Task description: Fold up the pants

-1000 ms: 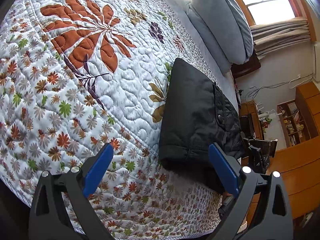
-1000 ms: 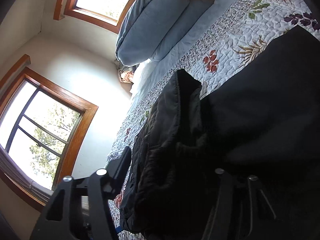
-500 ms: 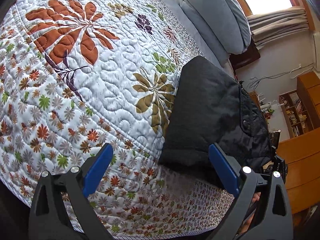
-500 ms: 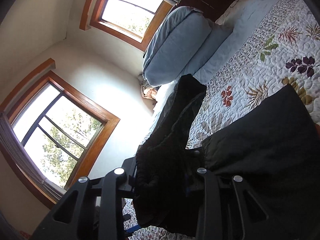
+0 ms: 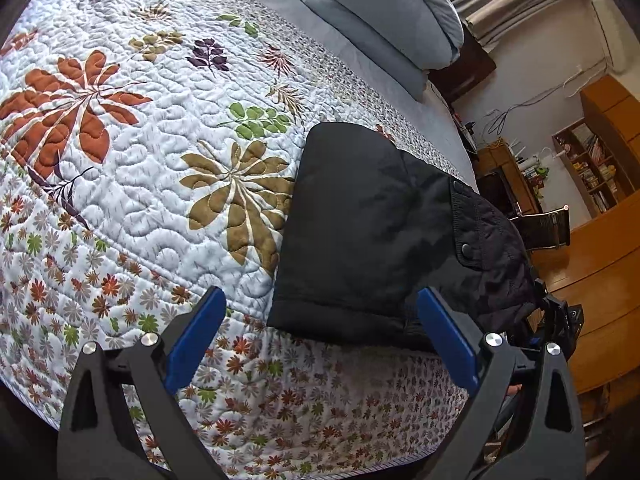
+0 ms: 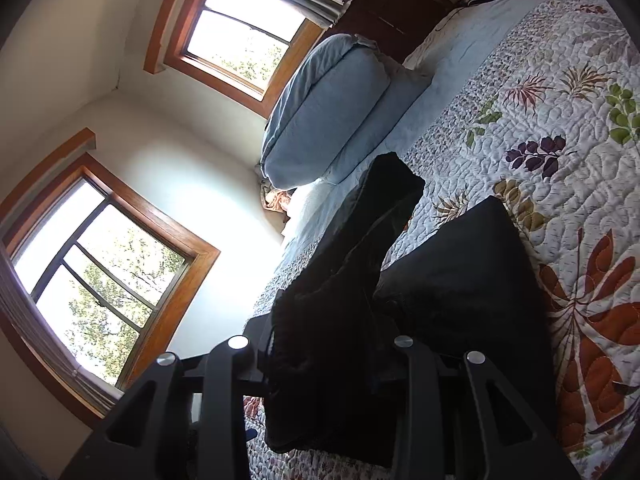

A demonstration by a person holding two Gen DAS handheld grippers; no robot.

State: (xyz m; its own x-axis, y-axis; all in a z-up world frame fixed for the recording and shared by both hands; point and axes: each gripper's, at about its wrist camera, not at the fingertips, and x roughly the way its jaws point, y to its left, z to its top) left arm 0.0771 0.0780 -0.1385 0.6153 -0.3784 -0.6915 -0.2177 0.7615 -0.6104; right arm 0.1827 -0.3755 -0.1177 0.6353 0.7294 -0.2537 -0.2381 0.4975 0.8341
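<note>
Black padded pants (image 5: 372,232) lie folded on the floral quilt (image 5: 140,160) near the bed's right front edge. My left gripper (image 5: 320,296) hovers open over the quilt's border, its blue pads (image 5: 196,340) wide apart and holding nothing, the pants' near hem just beyond them. My right gripper (image 6: 328,344) is shut on the pants' waistband end (image 6: 360,248), which stands lifted off the folded part (image 6: 460,280). Cloth hides its fingertips. The right gripper (image 5: 560,320) also shows past the pants' snap-button edge in the left wrist view.
Blue-grey pillows (image 5: 380,12) are stacked at the head of the bed. Wood-framed windows (image 6: 100,280) fill the wall beyond the bed's side. A wooden cabinet (image 5: 600,264) and a bookshelf (image 5: 592,164) stand past the bed's right edge.
My right gripper narrowed onto the waistband cloth and raised it, so that end now stands higher off the bed. My left gripper drew back and rolled, staying open.
</note>
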